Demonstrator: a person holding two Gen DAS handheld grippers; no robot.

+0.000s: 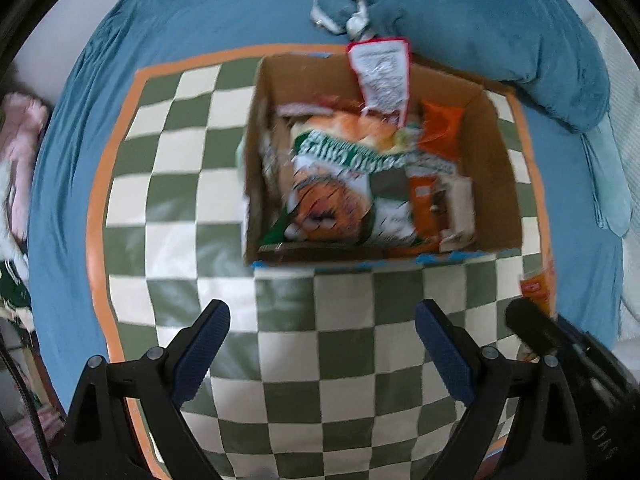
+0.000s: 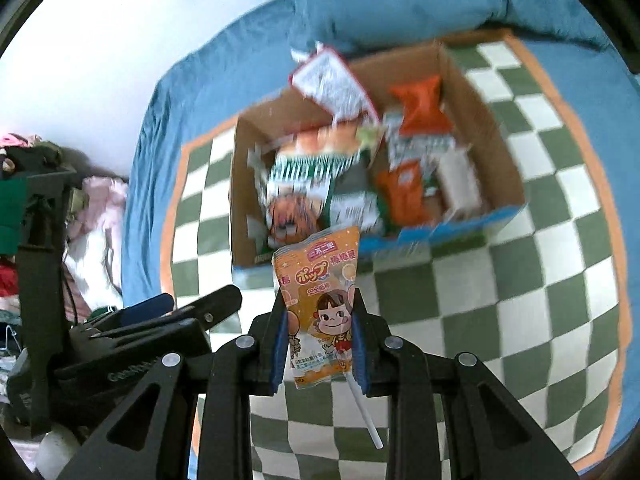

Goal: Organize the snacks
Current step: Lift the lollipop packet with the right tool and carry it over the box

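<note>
A lollipop packet (image 2: pixel 318 312) is clamped between the pads of the right hand-held gripper (image 2: pixel 319 338), its stick hanging below. Ahead and beneath stands the snack-filled cardboard box (image 2: pixel 476 92) on a checked mat (image 2: pixel 560 280). Carrying over the box and releasing is judged next. The left hand-held gripper (image 1: pixel 322 344) is held apart, empty.

A cardboard box (image 1: pixel 496 184) rests on a checkered mat (image 1: pixel 192 208) spread over a bed (image 1: pixel 72 152). Snack packets (image 1: pixel 340 184) lie inside the box. A pillow (image 1: pixel 500 20) lies behind the box.
</note>
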